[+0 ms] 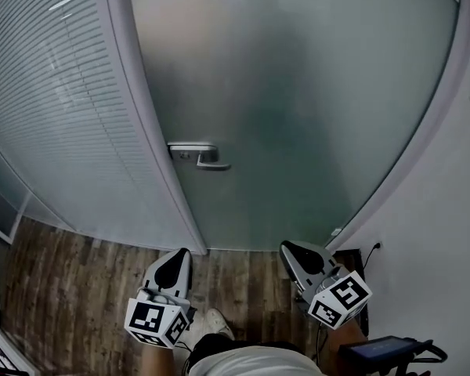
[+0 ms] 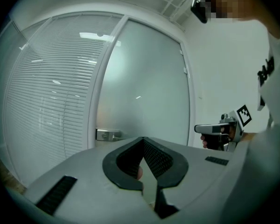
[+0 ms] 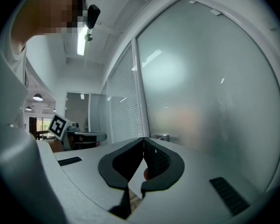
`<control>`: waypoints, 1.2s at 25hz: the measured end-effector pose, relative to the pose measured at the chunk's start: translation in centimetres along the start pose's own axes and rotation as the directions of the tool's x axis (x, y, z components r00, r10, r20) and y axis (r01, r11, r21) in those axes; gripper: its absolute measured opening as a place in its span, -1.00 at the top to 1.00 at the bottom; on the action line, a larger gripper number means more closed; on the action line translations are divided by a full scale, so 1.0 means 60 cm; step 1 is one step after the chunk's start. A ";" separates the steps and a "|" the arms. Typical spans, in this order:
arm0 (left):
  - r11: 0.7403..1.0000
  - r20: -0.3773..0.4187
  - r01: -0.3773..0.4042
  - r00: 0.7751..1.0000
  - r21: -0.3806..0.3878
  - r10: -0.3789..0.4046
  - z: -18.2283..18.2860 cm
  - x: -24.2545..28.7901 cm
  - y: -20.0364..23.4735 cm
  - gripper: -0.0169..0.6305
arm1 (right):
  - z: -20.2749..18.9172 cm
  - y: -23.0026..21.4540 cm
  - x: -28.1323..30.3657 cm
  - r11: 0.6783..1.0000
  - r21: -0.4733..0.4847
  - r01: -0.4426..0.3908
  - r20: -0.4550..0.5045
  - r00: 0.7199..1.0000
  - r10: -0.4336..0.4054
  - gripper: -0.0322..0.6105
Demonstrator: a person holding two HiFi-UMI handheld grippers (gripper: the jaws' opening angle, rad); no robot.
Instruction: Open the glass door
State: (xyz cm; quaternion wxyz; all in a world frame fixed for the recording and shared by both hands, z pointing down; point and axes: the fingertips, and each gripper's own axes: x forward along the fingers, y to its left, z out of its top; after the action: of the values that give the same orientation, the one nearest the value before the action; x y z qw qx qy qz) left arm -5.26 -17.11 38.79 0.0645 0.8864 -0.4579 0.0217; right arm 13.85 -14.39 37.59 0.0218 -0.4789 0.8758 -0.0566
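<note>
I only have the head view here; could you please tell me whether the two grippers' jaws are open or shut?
Observer: Both are shut and empty: the left gripper and the right gripper each show jaw tips meeting with nothing between them.
Operator: Thank you. What lies further along on the person's left?
Observer: The right gripper view shows a corridor with glass partitions and a ceiling light lit.

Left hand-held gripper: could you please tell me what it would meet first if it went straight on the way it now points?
Most likely the frosted glass door, on the bare pane just right of the lever handle. The left hand-held gripper, jaws shut, has nothing else ahead of it.
</note>
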 end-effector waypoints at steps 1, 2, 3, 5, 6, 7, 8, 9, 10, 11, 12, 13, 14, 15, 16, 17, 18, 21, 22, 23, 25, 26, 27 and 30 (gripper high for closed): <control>1.000 -0.005 0.004 1.000 0.005 -0.004 -0.007 0.012 0.023 0.95 | -0.009 0.002 0.026 1.000 -0.004 -0.005 -0.002 1.000 0.005 0.89; 1.000 -0.009 0.007 1.000 0.007 -0.007 -0.012 0.022 0.045 0.95 | -0.016 0.004 0.050 1.000 -0.005 -0.009 -0.004 1.000 0.009 0.89; 1.000 -0.013 0.011 1.000 0.007 -0.011 -0.014 0.031 0.066 0.95 | -0.020 0.007 0.073 1.000 -0.005 -0.009 -0.006 1.000 0.009 0.89; 1.000 -0.018 0.019 1.000 0.010 -0.019 -0.013 0.045 0.105 0.95 | -0.023 0.010 0.112 1.000 -0.003 -0.002 -0.009 1.000 0.002 0.89; 1.000 -0.019 0.025 1.000 0.015 -0.025 -0.013 0.049 0.118 0.95 | -0.025 0.010 0.125 1.000 -0.005 0.006 -0.006 1.000 -0.006 0.89; 0.999 -0.017 0.032 0.999 0.022 -0.031 -0.018 0.052 0.126 0.95 | -0.031 0.009 0.132 1.000 -0.010 0.015 -0.001 1.000 -0.015 0.89; 0.999 -0.014 0.037 0.999 0.031 -0.037 -0.029 0.052 0.129 0.95 | -0.042 0.007 0.133 1.000 -0.018 0.023 0.006 1.000 -0.023 0.89; 0.998 -0.012 0.041 0.999 0.041 -0.040 -0.041 0.051 0.129 0.95 | -0.055 0.005 0.132 0.999 -0.026 0.029 0.012 1.000 -0.029 0.89; 0.998 -0.010 0.041 0.999 0.050 -0.041 -0.053 0.049 0.129 0.95 | -0.065 0.004 0.131 0.999 -0.035 0.033 0.015 0.999 -0.032 0.89; 0.998 -0.008 0.041 0.999 0.053 -0.040 -0.059 0.048 0.131 0.95 | -0.068 0.004 0.132 0.998 -0.045 0.035 0.013 0.999 -0.034 0.89; 0.998 -0.007 0.040 0.999 0.048 -0.040 -0.058 0.047 0.135 0.95 | -0.064 0.005 0.138 0.998 -0.055 0.035 0.006 0.999 -0.035 0.89; 0.999 -0.007 0.041 0.999 0.032 -0.040 -0.050 0.047 0.142 0.95 | -0.052 0.007 0.148 0.997 -0.065 0.036 -0.008 0.999 -0.036 0.89; 0.999 -0.008 0.042 0.999 0.012 -0.041 -0.039 0.050 0.153 0.95 | -0.036 0.008 0.164 0.997 -0.075 0.036 -0.024 0.999 -0.038 0.89; 0.999 -0.010 0.042 0.999 -0.005 -0.042 -0.028 0.053 0.167 0.95 | -0.019 0.009 0.183 0.996 -0.083 0.037 -0.038 0.998 -0.040 0.89; 0.999 -0.011 0.041 0.999 -0.015 -0.041 -0.019 0.057 0.181 0.95 | -0.005 0.008 0.201 0.995 -0.089 0.037 -0.048 0.998 -0.041 0.89; 0.999 -0.012 0.038 0.999 -0.020 -0.038 -0.013 0.060 0.192 0.95 | 0.004 0.006 0.216 0.995 -0.093 0.037 -0.053 0.998 -0.042 0.89; 0.999 -0.012 0.034 0.999 -0.024 -0.034 -0.008 0.064 0.201 0.95 | 0.009 0.004 0.229 0.995 -0.093 0.036 -0.058 0.997 -0.042 0.89; 0.999 -0.011 0.021 1.000 -0.044 -0.022 0.018 0.082 0.239 0.95 | 0.025 -0.008 0.283 0.996 -0.085 0.033 -0.085 0.996 -0.040 0.89; 0.999 -0.010 0.015 1.000 -0.047 -0.015 0.029 0.090 0.251 0.95 | 0.032 -0.014 0.302 0.996 -0.083 0.029 -0.092 0.995 -0.036 0.89; 0.999 -0.008 0.006 1.000 -0.047 -0.007 0.037 0.098 0.260 0.95 | 0.036 -0.020 0.318 0.997 -0.080 0.022 -0.096 0.995 -0.030 0.89; 0.999 -0.005 -0.013 1.000 -0.038 0.013 0.046 0.112 0.268 0.95 | 0.039 -0.034 0.339 0.997 -0.074 0.002 -0.098 0.995 -0.009 0.89; 0.999 -0.004 -0.023 1.000 -0.034 0.023 0.048 0.118 0.269 0.95 | 0.036 -0.043 0.345 0.998 -0.067 -0.008 -0.102 0.995 0.001 0.89; 0.999 -0.006 -0.035 0.999 -0.033 0.034 0.050 0.124 0.269 0.95 | 0.032 -0.053 0.351 0.998 -0.058 -0.017 -0.109 0.994 0.010 0.89; 0.997 -0.018 -0.069 0.997 -0.038 0.069 0.050 0.148 0.265 0.95 | 0.022 -0.088 0.365 0.999 -0.033 -0.033 -0.140 0.990 0.028 0.89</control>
State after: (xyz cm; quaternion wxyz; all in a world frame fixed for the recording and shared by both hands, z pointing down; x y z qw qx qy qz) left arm -13.11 -33.80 38.16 0.0846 0.8685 -0.4879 0.0223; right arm 6.54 -35.72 37.27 -0.0472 -0.4606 0.8833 -0.0741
